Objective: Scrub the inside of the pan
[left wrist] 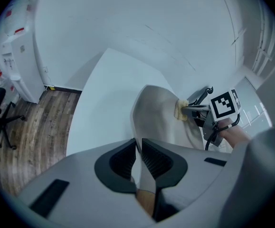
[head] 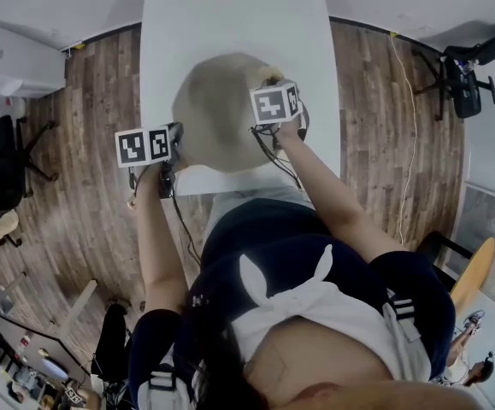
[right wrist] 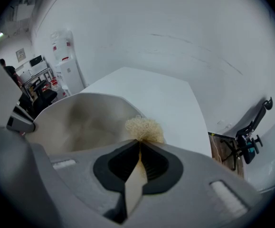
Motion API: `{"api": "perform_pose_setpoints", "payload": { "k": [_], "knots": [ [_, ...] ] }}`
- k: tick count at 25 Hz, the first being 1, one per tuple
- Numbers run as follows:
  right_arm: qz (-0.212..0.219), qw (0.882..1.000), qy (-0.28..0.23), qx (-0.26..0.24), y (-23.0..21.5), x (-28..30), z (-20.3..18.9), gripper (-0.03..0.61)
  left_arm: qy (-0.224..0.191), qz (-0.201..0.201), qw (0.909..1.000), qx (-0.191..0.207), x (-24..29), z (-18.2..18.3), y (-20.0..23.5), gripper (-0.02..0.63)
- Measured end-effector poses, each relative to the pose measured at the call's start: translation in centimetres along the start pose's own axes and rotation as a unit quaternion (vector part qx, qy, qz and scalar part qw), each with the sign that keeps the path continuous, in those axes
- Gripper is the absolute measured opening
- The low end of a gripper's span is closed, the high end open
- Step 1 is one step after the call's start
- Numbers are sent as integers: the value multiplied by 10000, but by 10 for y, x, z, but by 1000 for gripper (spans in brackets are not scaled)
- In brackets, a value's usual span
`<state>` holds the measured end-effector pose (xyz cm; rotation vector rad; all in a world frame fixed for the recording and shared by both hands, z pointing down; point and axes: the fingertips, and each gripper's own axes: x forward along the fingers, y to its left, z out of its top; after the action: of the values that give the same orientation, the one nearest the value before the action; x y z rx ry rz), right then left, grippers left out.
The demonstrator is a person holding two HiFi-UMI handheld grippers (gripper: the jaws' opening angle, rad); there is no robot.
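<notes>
A cream-coloured pan (head: 217, 114) sits on the white table (head: 230, 15) in the head view, just in front of the person. My left gripper (head: 175, 142) is at the pan's near left side, shut on its flat handle (left wrist: 138, 167). In the left gripper view the pan (left wrist: 158, 115) stands tilted, nearly edge-on. My right gripper (head: 271, 84) is over the pan's right rim, shut on a pale yellow fuzzy scrubber (right wrist: 144, 128). The scrubber (left wrist: 180, 110) touches the inner wall near the rim. The pan's inside (right wrist: 80, 122) shows dull brownish patches.
The table is narrow, with its near edge (head: 230, 182) close to the person's body. Wooden floor lies on both sides. A black chair (head: 465, 75) stands at the right, another chair (head: 3, 156) at the left, and a white cabinet (head: 16, 58) at the far left.
</notes>
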<state>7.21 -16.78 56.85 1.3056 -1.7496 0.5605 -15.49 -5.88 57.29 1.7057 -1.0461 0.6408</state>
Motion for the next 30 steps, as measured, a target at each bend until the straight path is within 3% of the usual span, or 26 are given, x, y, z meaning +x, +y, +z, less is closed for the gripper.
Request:
{"api": "perform_pose_setpoints", "payload": {
  "k": [4, 8, 11, 15, 22, 30],
  "knots": [
    [140, 9967, 411, -680, 3, 3, -4, 12, -31, -9, 10000, -25, 0, 0, -1, 46],
    [306, 9835, 950, -1507, 7, 8, -10, 11, -66, 0, 10000, -41, 0, -1, -2, 46],
    [412, 9666, 1385, -2117, 10, 9, -16, 11, -88, 15, 10000, -35, -2, -2, -1, 46],
    [749, 9320, 2186, -2791, 15, 12, -35, 11, -98, 4, 9999, -33, -1, -4, 0, 46],
    [1229, 8856, 3358, -2963, 18, -3, -64, 9, -106, -13, 9999, -59, -6, 0, 1, 46],
    [1668, 8453, 3998, -3127, 21, -13, -93, 9, -115, -47, 9999, -89, -2, -1, -1, 46]
  ]
}}
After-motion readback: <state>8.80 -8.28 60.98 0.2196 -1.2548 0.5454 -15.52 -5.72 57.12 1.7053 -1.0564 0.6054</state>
